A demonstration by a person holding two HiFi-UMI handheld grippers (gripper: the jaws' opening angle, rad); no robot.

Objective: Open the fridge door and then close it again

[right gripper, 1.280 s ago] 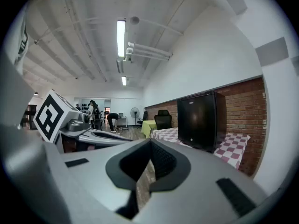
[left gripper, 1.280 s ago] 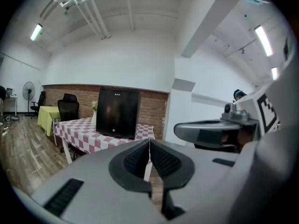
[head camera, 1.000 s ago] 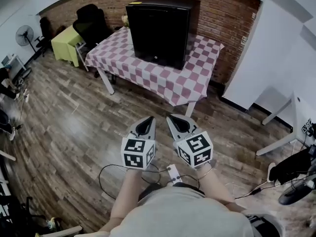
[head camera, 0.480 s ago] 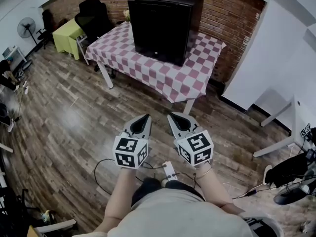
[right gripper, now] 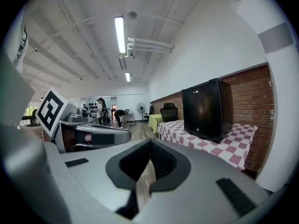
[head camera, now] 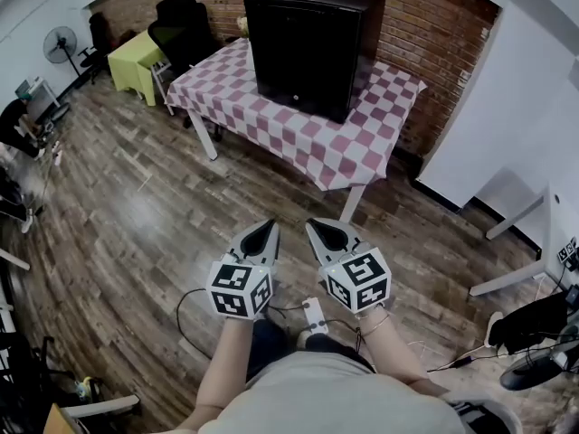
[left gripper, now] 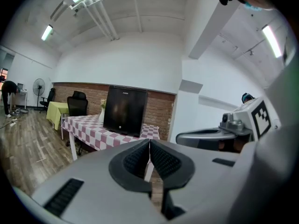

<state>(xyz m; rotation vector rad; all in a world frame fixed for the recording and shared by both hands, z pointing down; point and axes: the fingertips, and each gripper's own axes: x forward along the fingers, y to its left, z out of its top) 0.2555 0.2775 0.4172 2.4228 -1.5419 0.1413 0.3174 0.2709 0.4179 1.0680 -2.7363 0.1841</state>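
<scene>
Black fridge, door shut, standing on checkered surface. My left tongs and right tongs: both pressed together, empty, well apart from fridge.

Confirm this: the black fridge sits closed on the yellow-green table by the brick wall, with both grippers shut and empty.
Wrong table. The head view shows the black fridge closed on the pink-checked table by the brick wall, left gripper and right gripper shut and empty; the yellow-green table stands apart.

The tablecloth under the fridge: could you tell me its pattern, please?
The tablecloth is pink-and-white checked, clearest in the head view.
</scene>
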